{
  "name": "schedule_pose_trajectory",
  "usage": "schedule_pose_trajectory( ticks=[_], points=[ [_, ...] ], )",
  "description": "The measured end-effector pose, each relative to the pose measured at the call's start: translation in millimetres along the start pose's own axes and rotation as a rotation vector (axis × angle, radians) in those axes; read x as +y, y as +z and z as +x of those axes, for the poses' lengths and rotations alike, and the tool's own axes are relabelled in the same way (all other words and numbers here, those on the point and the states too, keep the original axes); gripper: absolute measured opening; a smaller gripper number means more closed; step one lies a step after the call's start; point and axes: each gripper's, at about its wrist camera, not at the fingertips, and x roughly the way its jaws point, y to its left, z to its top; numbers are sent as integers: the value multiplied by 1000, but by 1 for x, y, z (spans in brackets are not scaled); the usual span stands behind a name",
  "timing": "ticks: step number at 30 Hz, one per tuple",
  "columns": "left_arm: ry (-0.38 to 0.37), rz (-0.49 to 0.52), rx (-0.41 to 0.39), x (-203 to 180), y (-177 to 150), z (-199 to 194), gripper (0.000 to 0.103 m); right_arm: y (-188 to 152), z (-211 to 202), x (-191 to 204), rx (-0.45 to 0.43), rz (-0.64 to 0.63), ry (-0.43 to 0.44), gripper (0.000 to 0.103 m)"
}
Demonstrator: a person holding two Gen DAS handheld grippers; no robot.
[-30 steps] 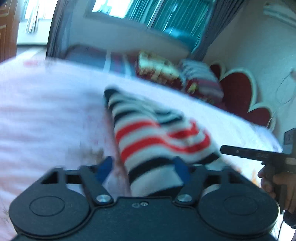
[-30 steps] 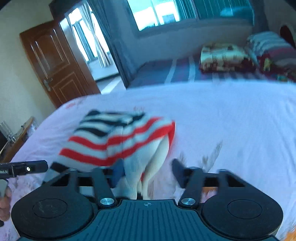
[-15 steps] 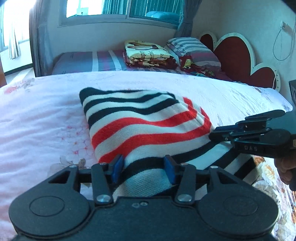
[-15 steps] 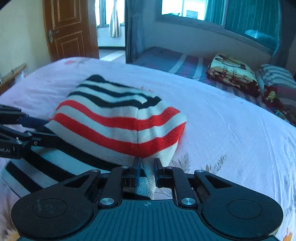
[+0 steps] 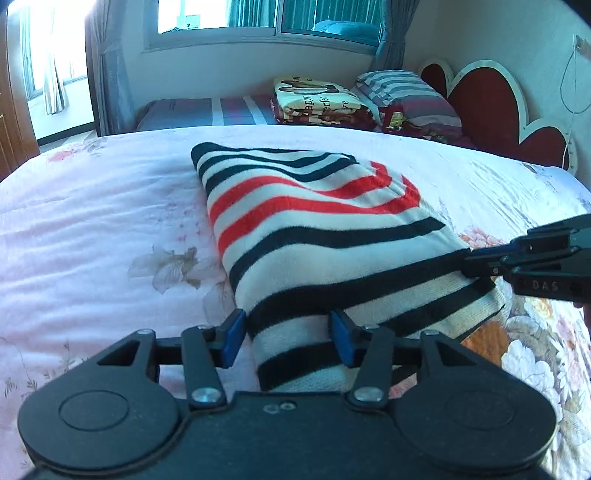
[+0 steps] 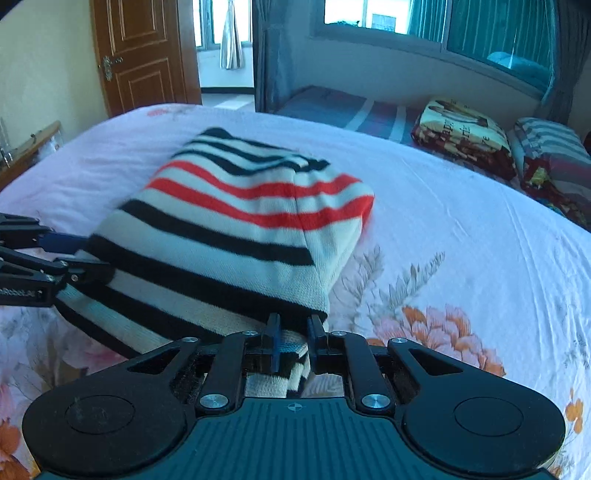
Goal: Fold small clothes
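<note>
A knit sweater [image 5: 314, 229] with black, red and cream stripes lies folded on the pink floral bed [image 5: 92, 221]. Its near end sits between the blue pads of my left gripper [image 5: 288, 339], whose jaws are opening; the left pad stands just clear of the cloth. My right gripper [image 6: 295, 341] is shut on a bunched bit of the sweater [image 6: 229, 229] at its near right corner. Each view shows the other gripper at the sweater's side: the right gripper [image 5: 471, 262] and the left gripper [image 6: 86, 254].
A folded printed blanket [image 5: 317, 99] and striped pillows [image 5: 406, 96] lie by the red heart-shaped headboard [image 5: 491, 107]. A wooden door [image 6: 144, 55] stands at the far left, a window [image 5: 266, 14] behind. Bare bedsheet [image 6: 461, 229] stretches to the right of the sweater.
The sweater has come down from a raised, blurred bundle to lie flatter on the bed. My right jaws have closed onto its corner. My left jaws have widened since half a second ago.
</note>
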Motion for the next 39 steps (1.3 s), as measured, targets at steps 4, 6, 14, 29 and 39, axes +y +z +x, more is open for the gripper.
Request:
schedule_pose_trajectory(
  ticks=[4,6,14,29,39],
  points=[
    [9,-21,8,0,-8,4,54,-12,4,-5,-6,39,12,13],
    [14,-34,13,1,-13,7,57,-15,5,-4,-15,59,11,13],
    [97,-69,2,-4,-15,-3,73,-10,-7,-7,4,128,-3,35],
    [117,-113,-184,-80,-100,-175,90,-123,-215,20,-208,240,-34,81],
    [145,-18,-372,-148,-145,-301,102,-177,-344,91,-331,197,-34,98]
  ],
)
